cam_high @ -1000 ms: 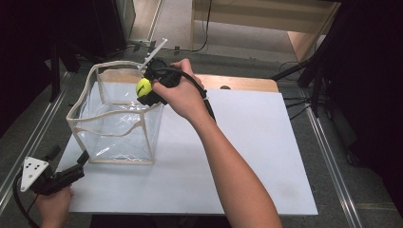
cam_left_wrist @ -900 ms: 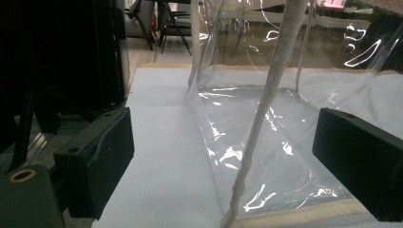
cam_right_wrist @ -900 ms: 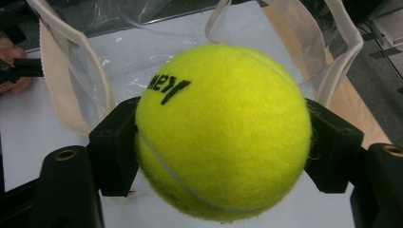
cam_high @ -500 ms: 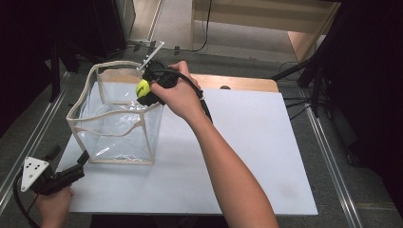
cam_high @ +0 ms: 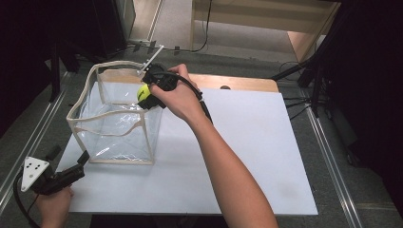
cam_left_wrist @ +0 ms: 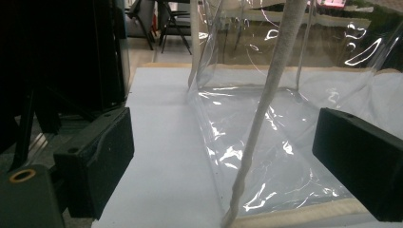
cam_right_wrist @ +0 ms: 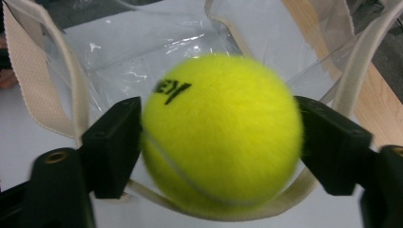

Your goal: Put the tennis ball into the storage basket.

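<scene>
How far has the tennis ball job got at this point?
Done: the tennis ball has been carried over the open top of the clear bag. In hand: the right claw has just been opening, the blurred ball between its jaws. Left: the ball landing inside the bag, which looks empty. The left claw rests open at the bag's near corner.

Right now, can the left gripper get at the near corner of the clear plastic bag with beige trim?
Probably yes: the left gripper is open, with the bag corner's beige edge already between its jaws, nothing blocking.
</scene>
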### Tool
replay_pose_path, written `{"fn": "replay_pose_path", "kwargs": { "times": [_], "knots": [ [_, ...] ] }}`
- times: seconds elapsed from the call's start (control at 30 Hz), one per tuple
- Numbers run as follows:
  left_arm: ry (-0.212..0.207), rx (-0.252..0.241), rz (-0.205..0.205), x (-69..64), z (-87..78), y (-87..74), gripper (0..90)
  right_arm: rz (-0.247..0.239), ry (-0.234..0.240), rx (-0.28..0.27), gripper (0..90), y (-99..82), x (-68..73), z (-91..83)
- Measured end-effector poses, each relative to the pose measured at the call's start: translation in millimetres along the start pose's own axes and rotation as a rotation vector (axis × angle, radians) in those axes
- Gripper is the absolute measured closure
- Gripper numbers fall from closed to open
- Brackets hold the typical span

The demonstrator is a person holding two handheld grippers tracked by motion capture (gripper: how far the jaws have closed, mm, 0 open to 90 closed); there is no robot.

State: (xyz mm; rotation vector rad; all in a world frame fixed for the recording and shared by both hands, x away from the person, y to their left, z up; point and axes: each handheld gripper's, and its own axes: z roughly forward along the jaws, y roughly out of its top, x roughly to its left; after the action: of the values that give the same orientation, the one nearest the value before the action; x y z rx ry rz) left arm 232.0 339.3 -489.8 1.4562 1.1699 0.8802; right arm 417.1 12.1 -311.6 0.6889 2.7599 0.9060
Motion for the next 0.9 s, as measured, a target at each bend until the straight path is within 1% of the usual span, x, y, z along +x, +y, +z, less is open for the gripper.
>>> {"fn": "replay_pose_path", "kwargs": {
  "times": [0.03, 0.07, 0.13, 0.17, 0.2, 0.37, 0.43, 0.53, 0.7, 0.8, 0.83, 0.9],
  "knots": [
    [-0.002, 0.001, 0.003, 0.1, 0.0, 0.0, 6.9, 0.0, -0.001, -0.006, 15.2, -0.7, -0.4, -1.6],
    [-0.001, 0.001, 0.003, 0.1, 0.0, 0.0, 6.9, 0.012, -0.003, -0.017, 14.5, -1.2, -0.2, -3.9],
    [-0.002, 0.0, 0.002, 0.1, 0.2, 0.1, 6.9, 0.027, -0.052, -0.044, 10.8, -2.5, 0.1, -9.7],
    [-0.002, 0.0, 0.002, 0.1, 0.2, 0.1, 6.9, 0.028, -0.05, -0.052, 8.0, -3.1, -0.2, -11.7],
    [-0.001, 0.0, 0.002, 0.2, 0.2, 0.1, 6.9, 0.033, -0.045, -0.061, 8.0, -4.1, 0.1, -14.4],
    [0.004, 0.004, 0.006, -0.4, 0.1, 0.3, 6.9, 0.043, -0.061, -0.091, 7.7, -12.6, 1.7, -26.0],
    [0.002, 0.003, 0.008, -0.5, 0.3, 0.1, 6.9, 0.046, -0.059, -0.094, 0.0, -16.7, 2.2, -28.5],
    [0.005, 0.004, 0.006, -1.0, 0.4, 0.1, 6.9, 0.047, -0.055, -0.1, 0.0, -22.9, 2.7, -31.2],
    [0.006, 0.006, 0.011, -1.0, 0.5, 0.0, 6.9, 0.067, -0.057, -0.106, 0.0, -35.4, 4.4, -34.5],
    [0.006, 0.007, 0.014, -1.1, 0.5, 0.0, 6.9, 0.065, -0.057, -0.112, 0.0, -43.9, 4.4, -34.1],
    [0.006, 0.008, 0.015, -1.1, 0.5, 0.0, 6.9, 0.072, -0.057, -0.106, 0.0, -45.8, 5.2, -34.1],
    [0.006, 0.007, 0.016, -1.1, 0.5, -0.1, 6.9, 0.069, -0.053, -0.105, 0.0, -50.8, 5.3, -32.7]
  ]
}}
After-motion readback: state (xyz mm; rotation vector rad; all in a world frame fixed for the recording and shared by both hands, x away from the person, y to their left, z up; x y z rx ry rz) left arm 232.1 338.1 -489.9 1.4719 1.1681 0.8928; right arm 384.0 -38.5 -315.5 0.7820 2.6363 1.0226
